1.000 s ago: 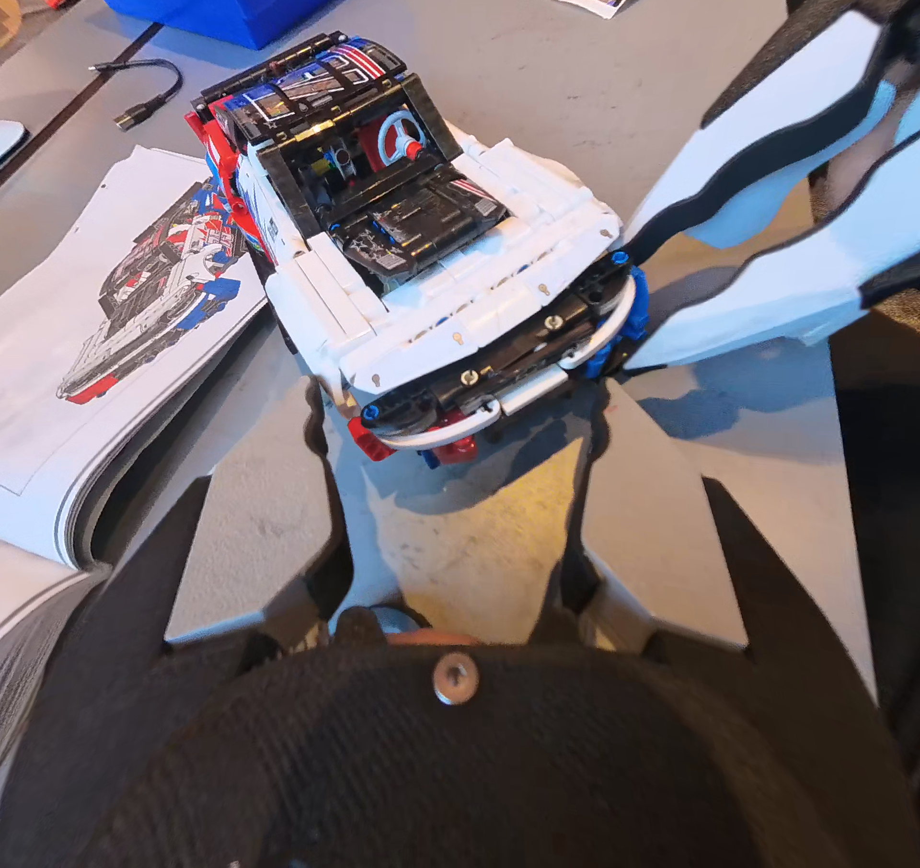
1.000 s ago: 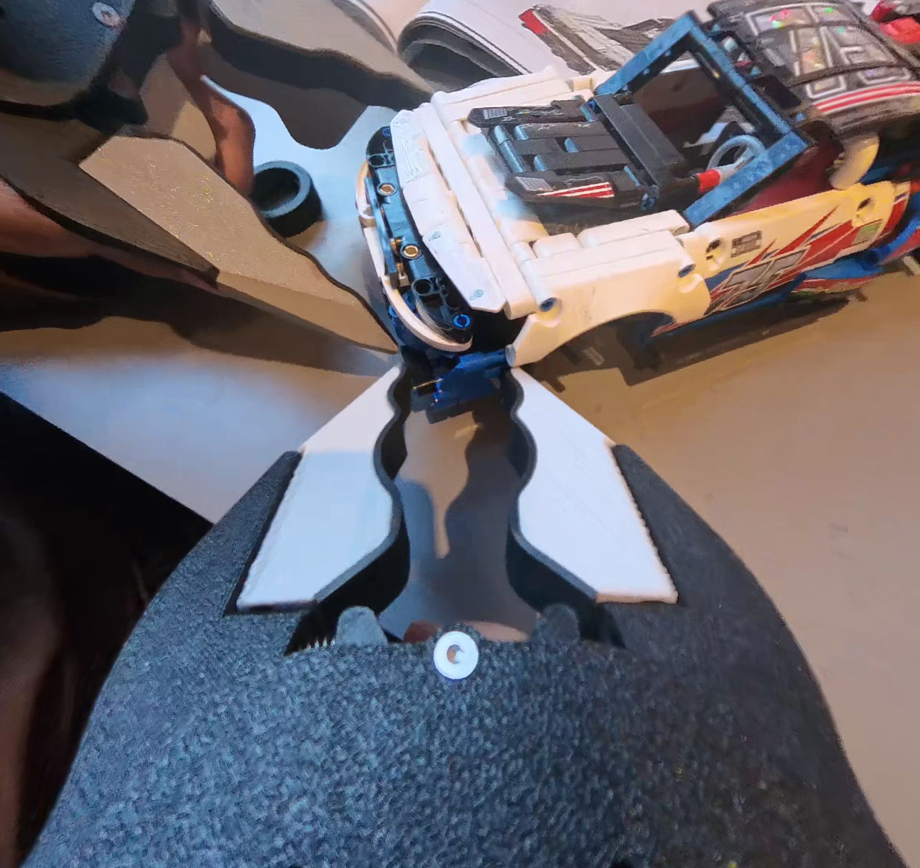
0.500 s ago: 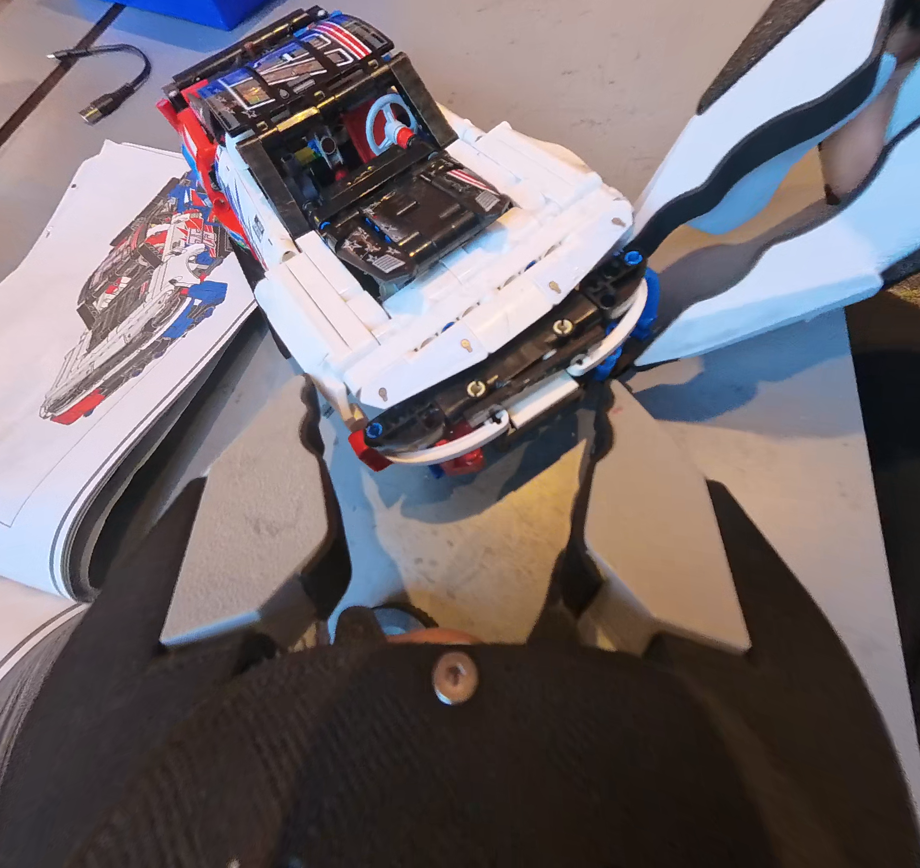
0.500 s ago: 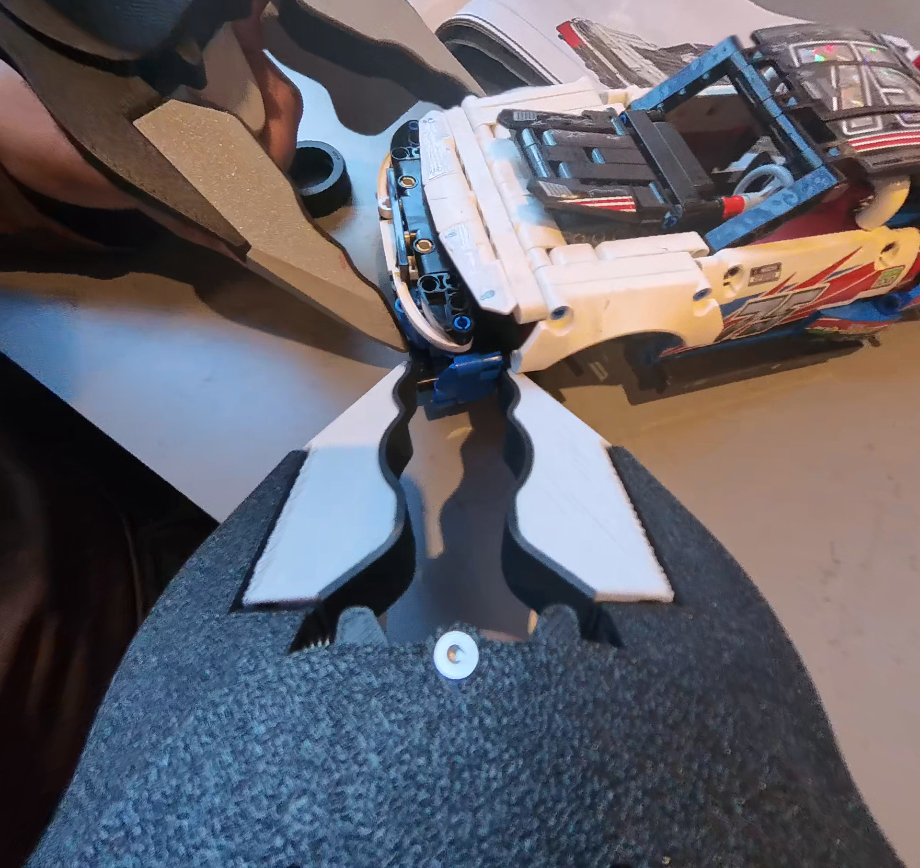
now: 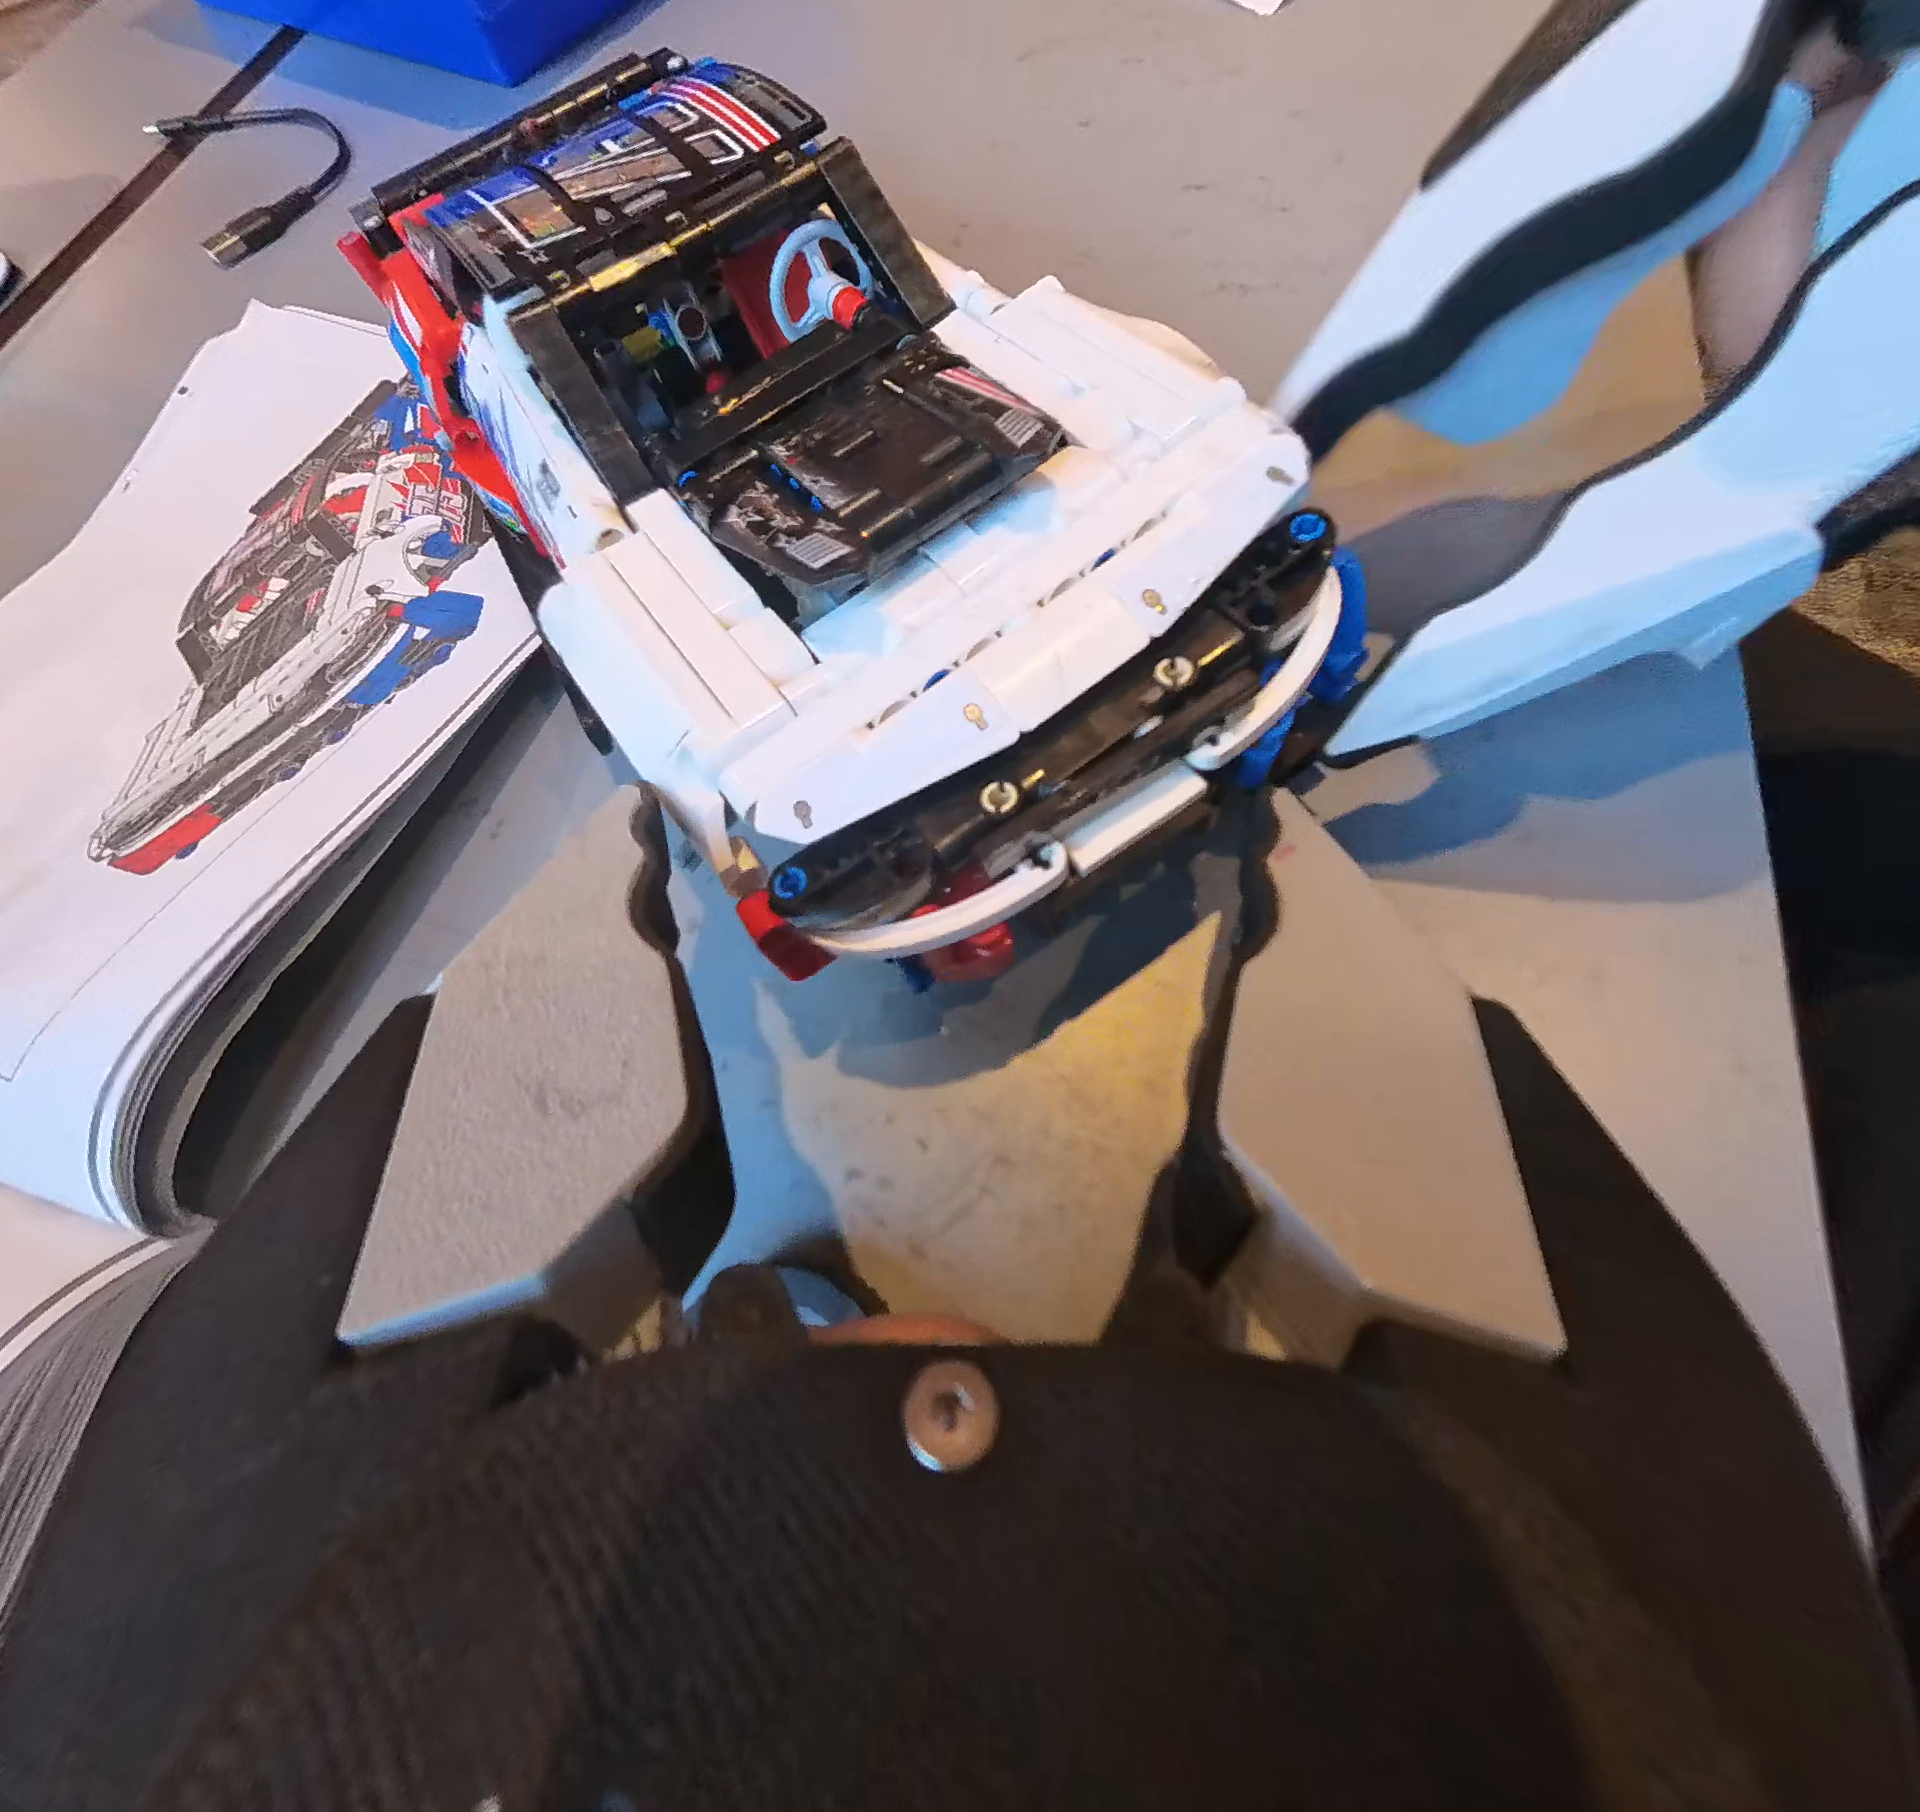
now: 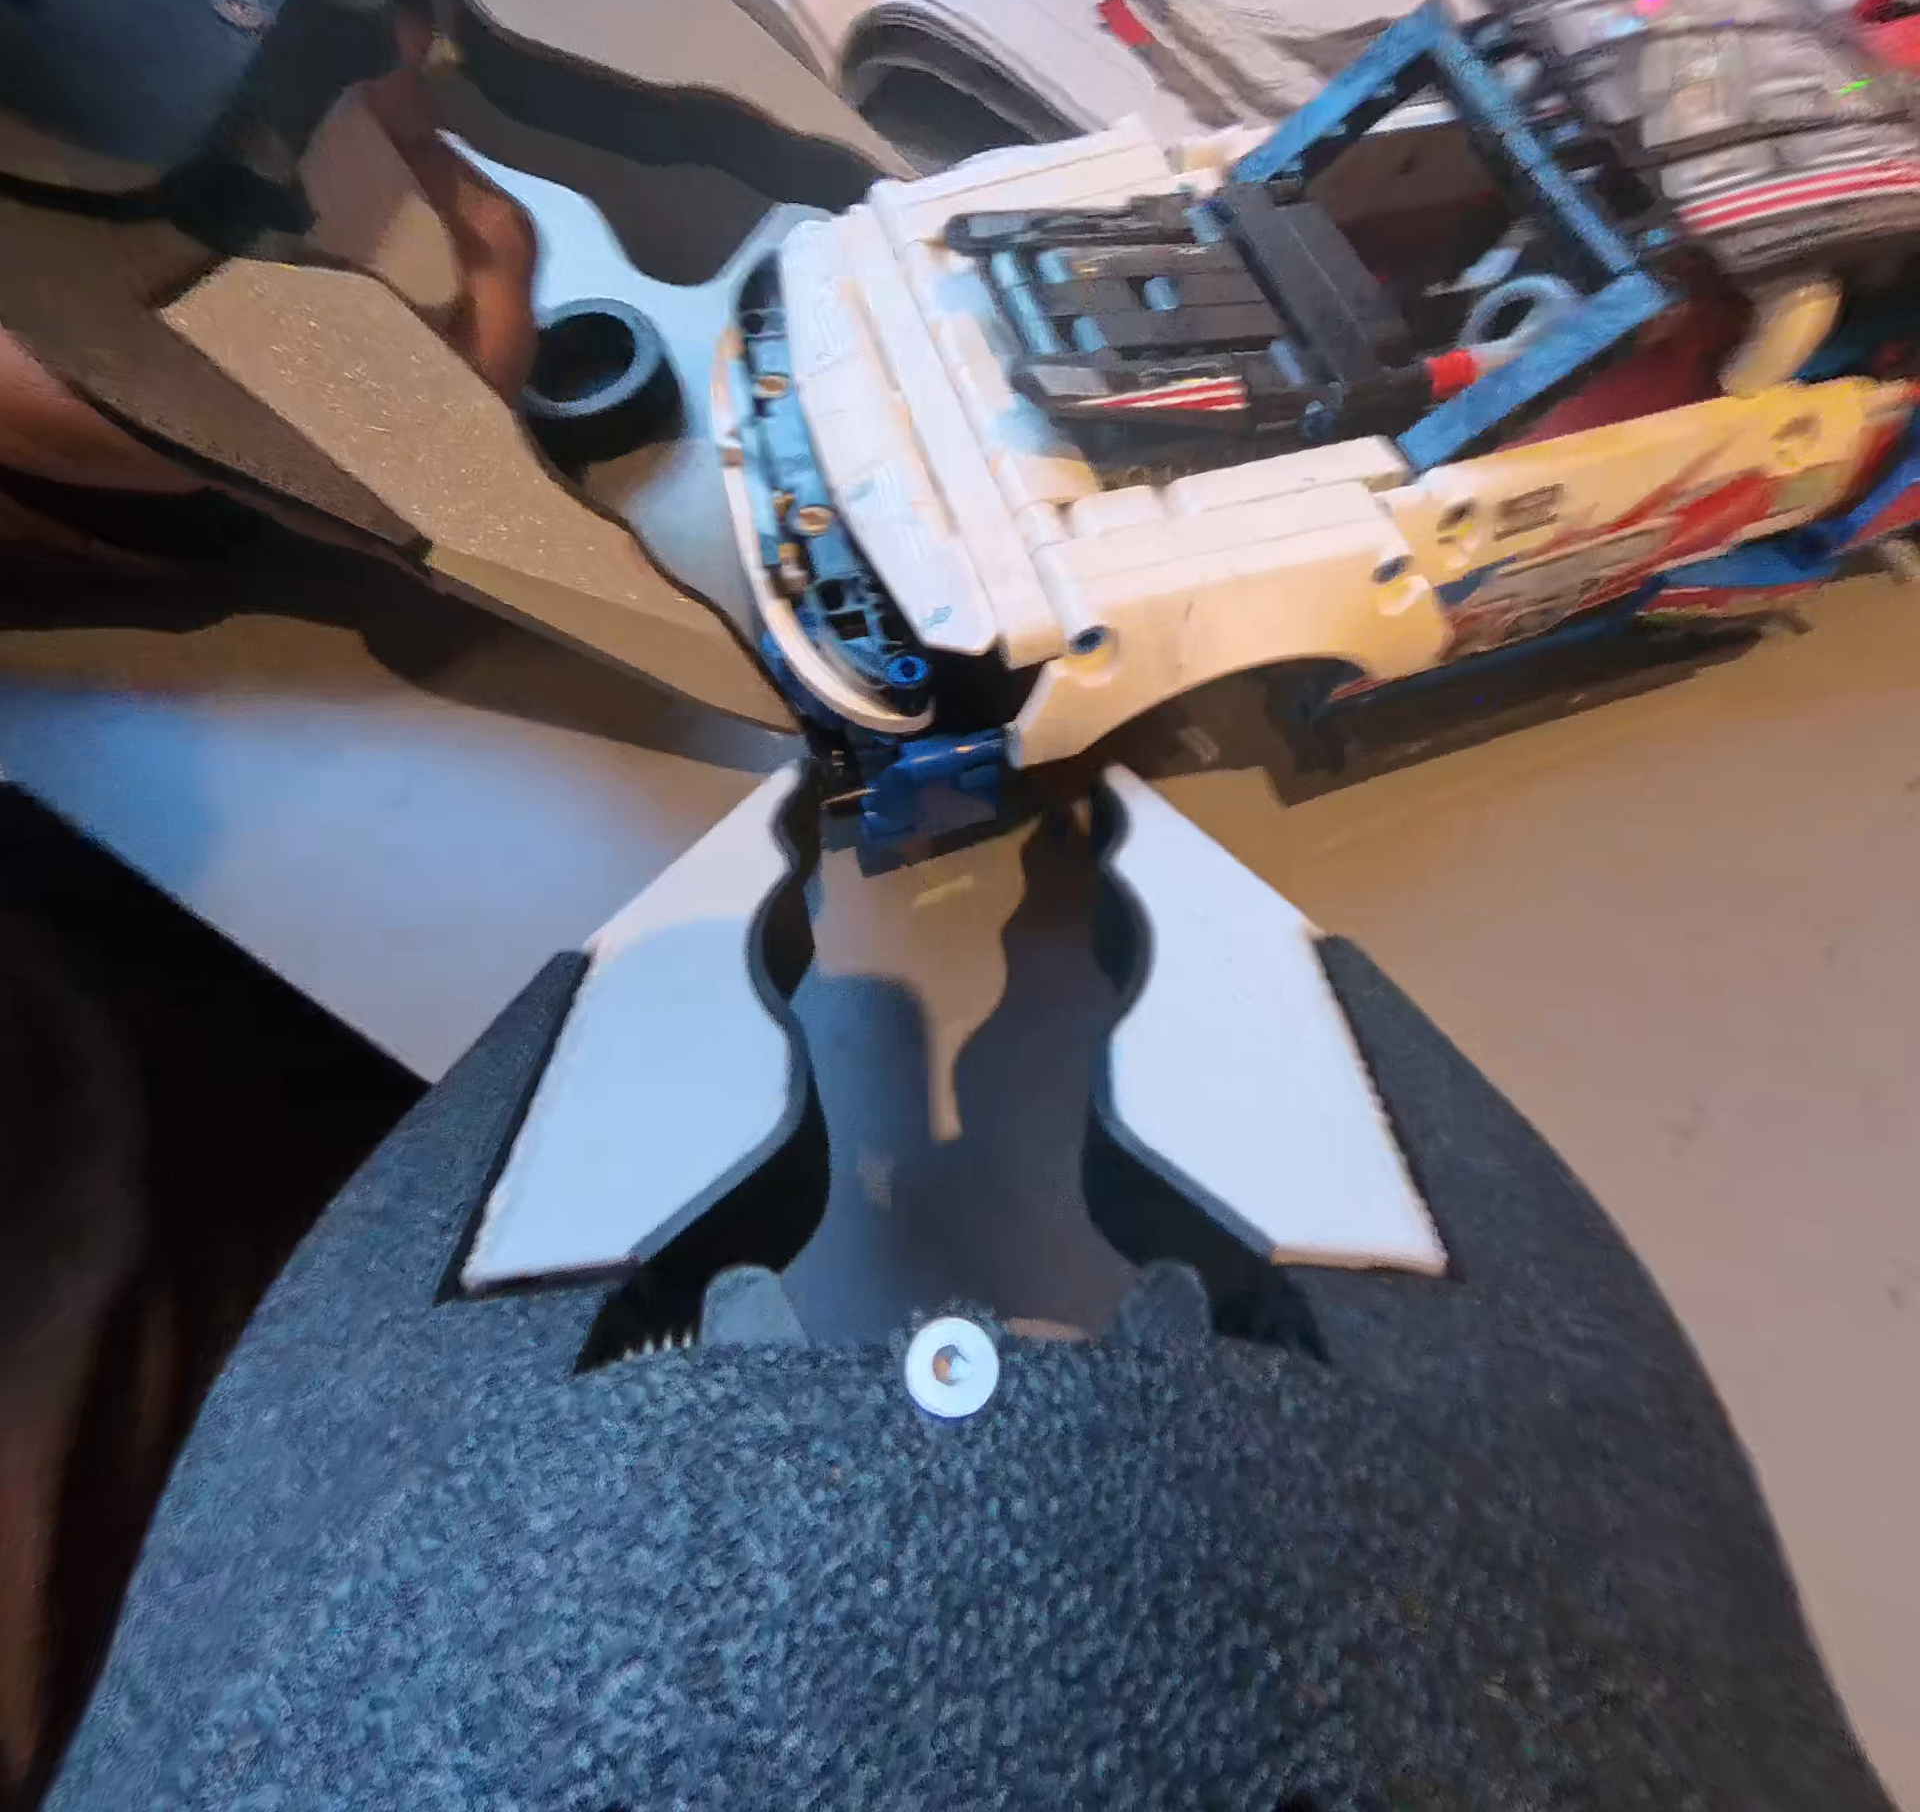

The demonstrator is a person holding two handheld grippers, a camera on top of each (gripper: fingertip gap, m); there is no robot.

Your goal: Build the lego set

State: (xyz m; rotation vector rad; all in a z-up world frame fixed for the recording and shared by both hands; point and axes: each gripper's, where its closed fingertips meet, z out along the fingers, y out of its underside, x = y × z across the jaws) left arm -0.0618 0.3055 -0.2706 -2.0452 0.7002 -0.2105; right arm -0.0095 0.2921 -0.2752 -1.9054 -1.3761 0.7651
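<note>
Fingertips of my right gripper [image 6: 940, 801] pinch the blue corner piece [image 6: 935, 775] under the Lego car's [image 5: 883, 557] nose, likely to seat it. Left gripper [image 5: 945, 858] is spread wide just before the bumper [image 5: 1039, 827], perhaps bracing it. Car sits on the table [image 5: 1143, 152]; instruction booklet [image 5: 208, 682] left, loose black tyre [image 6: 597, 391] beyond.

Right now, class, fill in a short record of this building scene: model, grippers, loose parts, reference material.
model: white, red and blue brick-built race car, standing on the grey table, no wheels showing
right gripper: fingers astride the blue corner piece at the car's front; grip not certain
left gripper: open, at the front bumper
loose part: black rubber tyre beside the nose
reference: open white instruction booklet alongside the car
</note>
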